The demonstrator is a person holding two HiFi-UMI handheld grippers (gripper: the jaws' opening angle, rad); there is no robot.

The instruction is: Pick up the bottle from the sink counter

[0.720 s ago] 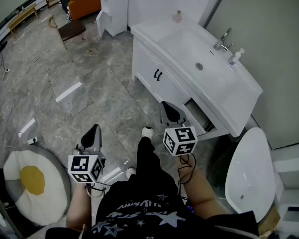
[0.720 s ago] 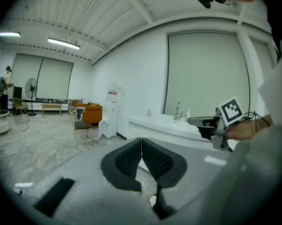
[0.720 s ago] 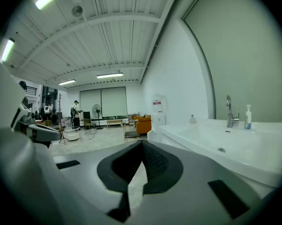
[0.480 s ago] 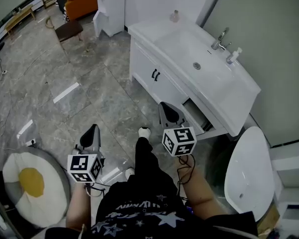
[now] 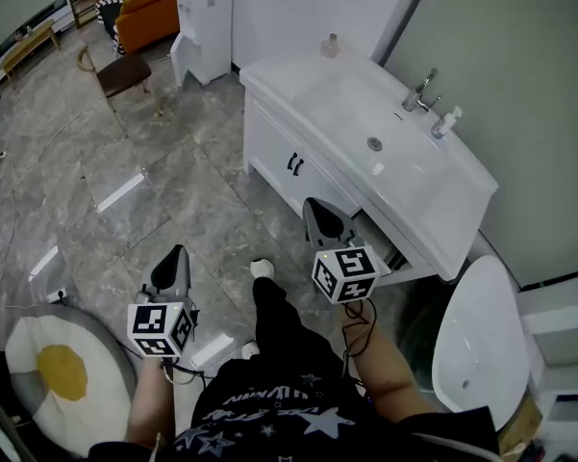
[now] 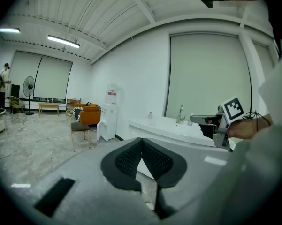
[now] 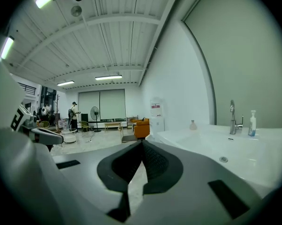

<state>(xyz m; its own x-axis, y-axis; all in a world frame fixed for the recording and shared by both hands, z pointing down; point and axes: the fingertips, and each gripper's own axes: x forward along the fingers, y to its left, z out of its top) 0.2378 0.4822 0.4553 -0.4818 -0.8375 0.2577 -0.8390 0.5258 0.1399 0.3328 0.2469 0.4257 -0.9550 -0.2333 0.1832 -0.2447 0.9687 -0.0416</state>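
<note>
Standing well back from the sink counter (image 5: 281, 71), you've got nothing in reach yet. That's probably why the left gripper (image 5: 174, 258) and right gripper (image 5: 317, 210) both hang low with jaws pressed together, empty. The small bottle (image 5: 330, 45) sits at the counter's far corner, and a pump bottle (image 5: 445, 122) sits just beside the faucet (image 5: 421, 89) on the back edge.

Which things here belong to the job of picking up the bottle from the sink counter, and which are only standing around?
Job: sink counter; small bottle at its far corner; pump bottle by the faucet (either could be meant); left gripper and right gripper, jaws shut, empty.
Standing around: toilet; egg cushion; orange sofa; chair; water dispenser.
</note>
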